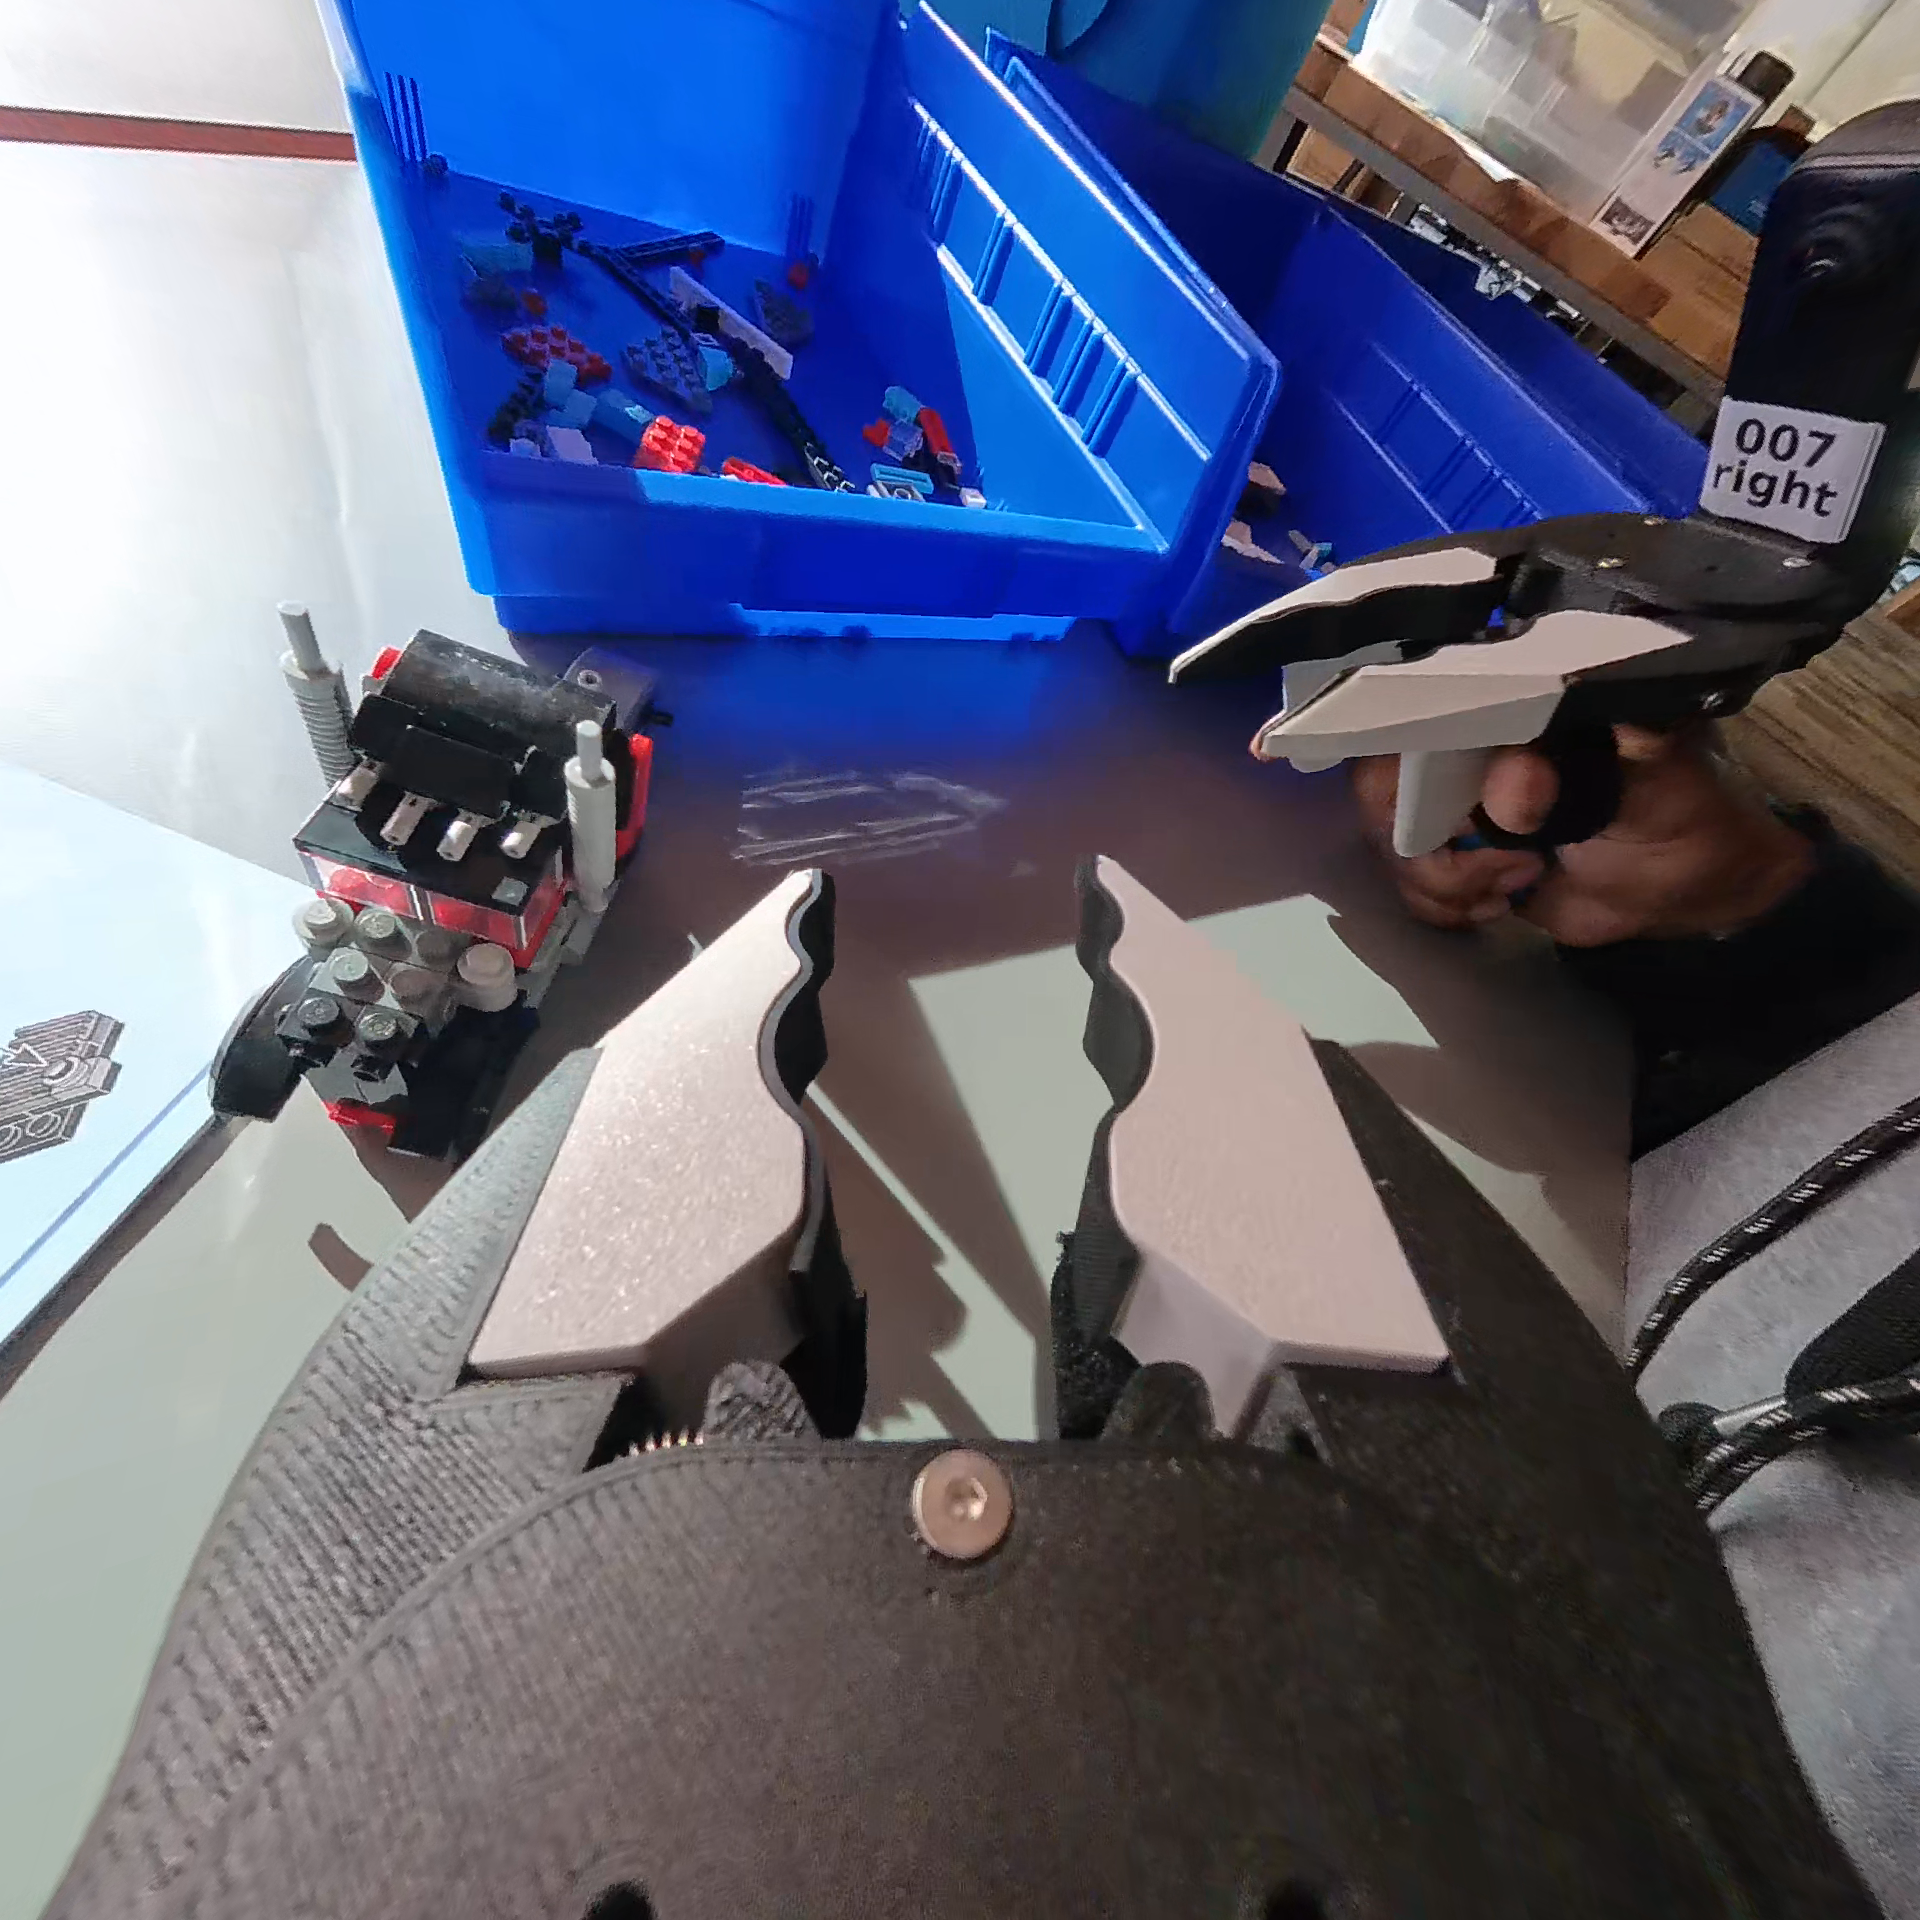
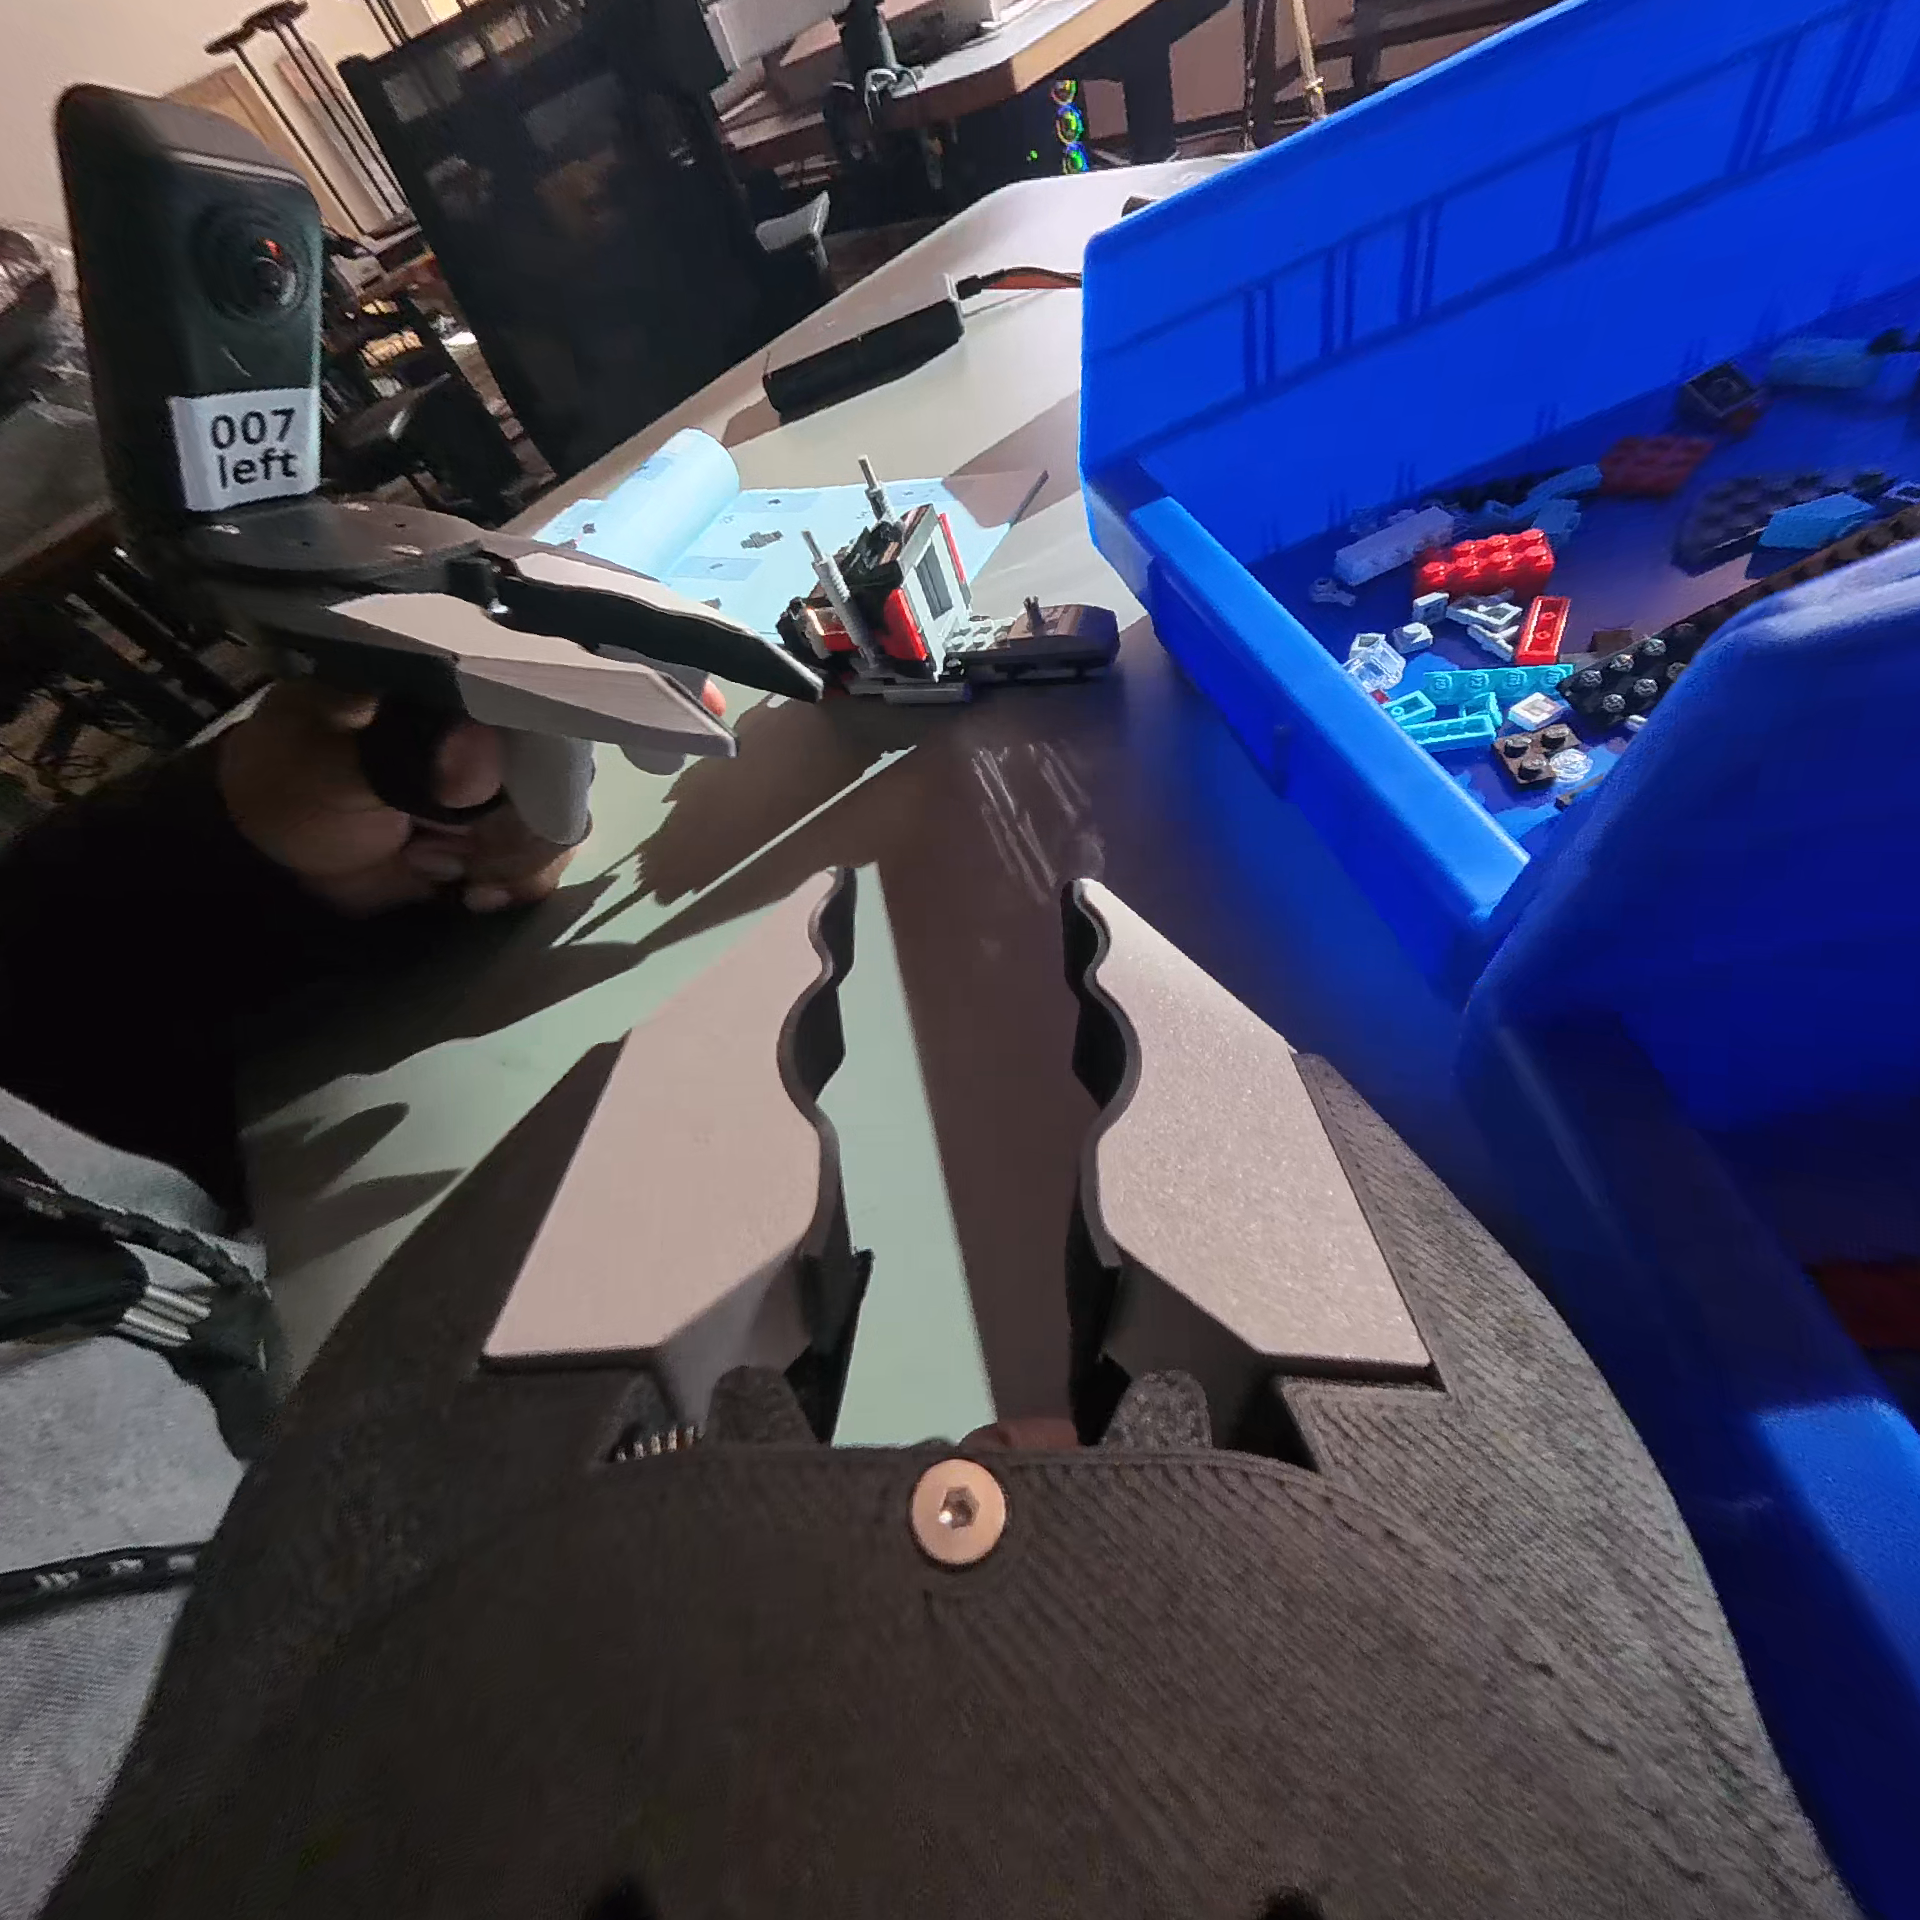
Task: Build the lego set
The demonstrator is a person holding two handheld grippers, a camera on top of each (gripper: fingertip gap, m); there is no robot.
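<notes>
- Lego truck (image 1: 436, 894), partly built in black, red and grey, stands on the desk (image 1: 935, 748), just in front of the blue bin (image 1: 831, 561) of loose bricks (image 1: 665, 442).
- Seen from the left wrist view, the truck lies ahead and to the left of the left claw (image 1: 951, 914), near it but not touching. Its grey nose points towards the camera and its long axis runs away towards the bin.
- An open instruction booklet (image 2: 707, 520) lies just beyond the truck in the right wrist view.
- Left claw has its fingers apart with nothing between them, only bare desk showing in the gap.
- Right claw (image 2: 961, 914) is likewise spread and empty. It hovers over the desk, with the bin just to its right and the truck well ahead.
- In the left wrist view the right claw appears at the right, well apart from the truck, a hand (image 1: 1621, 862) gripping its handle.
- My judgement: the left claw is the nearer one to the truck and is better placed to steady it, while the right claw sits closer to the bricks and suits fetching the next piece.
- Which brick comes next cannot be told.
</notes>
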